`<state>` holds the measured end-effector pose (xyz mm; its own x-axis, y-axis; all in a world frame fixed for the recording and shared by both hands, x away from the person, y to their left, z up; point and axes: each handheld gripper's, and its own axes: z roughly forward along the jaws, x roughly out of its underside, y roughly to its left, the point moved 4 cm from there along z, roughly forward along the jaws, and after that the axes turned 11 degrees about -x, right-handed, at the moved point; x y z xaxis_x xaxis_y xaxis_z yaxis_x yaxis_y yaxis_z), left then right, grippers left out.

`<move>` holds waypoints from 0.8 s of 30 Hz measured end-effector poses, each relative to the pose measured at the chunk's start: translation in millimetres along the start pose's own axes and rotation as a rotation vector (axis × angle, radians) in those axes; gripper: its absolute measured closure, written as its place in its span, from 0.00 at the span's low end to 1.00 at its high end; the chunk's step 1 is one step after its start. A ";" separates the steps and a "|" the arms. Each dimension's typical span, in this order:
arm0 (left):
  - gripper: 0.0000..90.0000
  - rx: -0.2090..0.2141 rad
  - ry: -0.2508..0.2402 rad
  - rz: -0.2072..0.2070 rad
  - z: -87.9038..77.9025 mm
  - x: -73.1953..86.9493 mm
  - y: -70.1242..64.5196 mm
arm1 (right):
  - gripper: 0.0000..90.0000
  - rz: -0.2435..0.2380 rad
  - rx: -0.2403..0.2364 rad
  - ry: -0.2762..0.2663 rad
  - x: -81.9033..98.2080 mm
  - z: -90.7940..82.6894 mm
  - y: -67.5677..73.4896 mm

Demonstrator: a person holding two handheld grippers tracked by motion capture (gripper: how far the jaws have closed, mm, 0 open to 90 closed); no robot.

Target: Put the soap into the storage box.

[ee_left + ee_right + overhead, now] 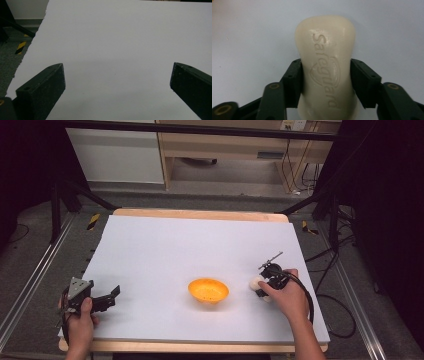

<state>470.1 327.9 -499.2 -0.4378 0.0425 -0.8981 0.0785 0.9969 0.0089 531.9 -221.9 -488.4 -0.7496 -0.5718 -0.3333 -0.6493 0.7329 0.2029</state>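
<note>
Bowl (208,290) stands on the tabletop (190,245), nearer the front edge, midway across. Soap bar (325,72) lies just right of it, between the right gripper's (262,285) jaws. Left gripper (111,296) sits at the front-left corner.

one orange bowl (208,290), one soap bar (326,67), two tongs
</note>
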 end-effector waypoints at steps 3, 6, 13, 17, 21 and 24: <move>0.00 -0.001 0.002 0.002 0.1 0.0 0.0 | 0.53 0.009 -0.007 0.000 0.5 0.1 -0.2; 0.00 -0.002 0.002 0.004 0.1 0.1 -0.1 | 0.53 0.001 0.013 0.007 0.5 1.2 2.1; 0.00 -0.002 0.002 0.001 0.2 0.0 0.1 | 0.53 -0.011 0.026 0.009 0.1 2.0 1.6; 0.00 -0.002 0.003 0.002 0.3 0.1 0.0 | 0.53 -0.029 0.010 -0.011 2.3 1.3 0.2; 0.00 -0.004 0.001 0.005 0.1 0.1 -0.4 | 0.54 -0.041 0.008 -0.015 2.2 0.7 -0.4; 0.00 -0.004 0.000 0.004 0.0 0.1 -0.4 | 0.55 -0.057 0.007 -0.019 1.9 -0.2 0.5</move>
<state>470.0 327.5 -499.3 -0.4373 0.0466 -0.8981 0.0764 0.9970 0.0145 530.1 -222.7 -488.8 -0.7091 -0.6056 -0.3611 -0.6897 0.7021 0.1769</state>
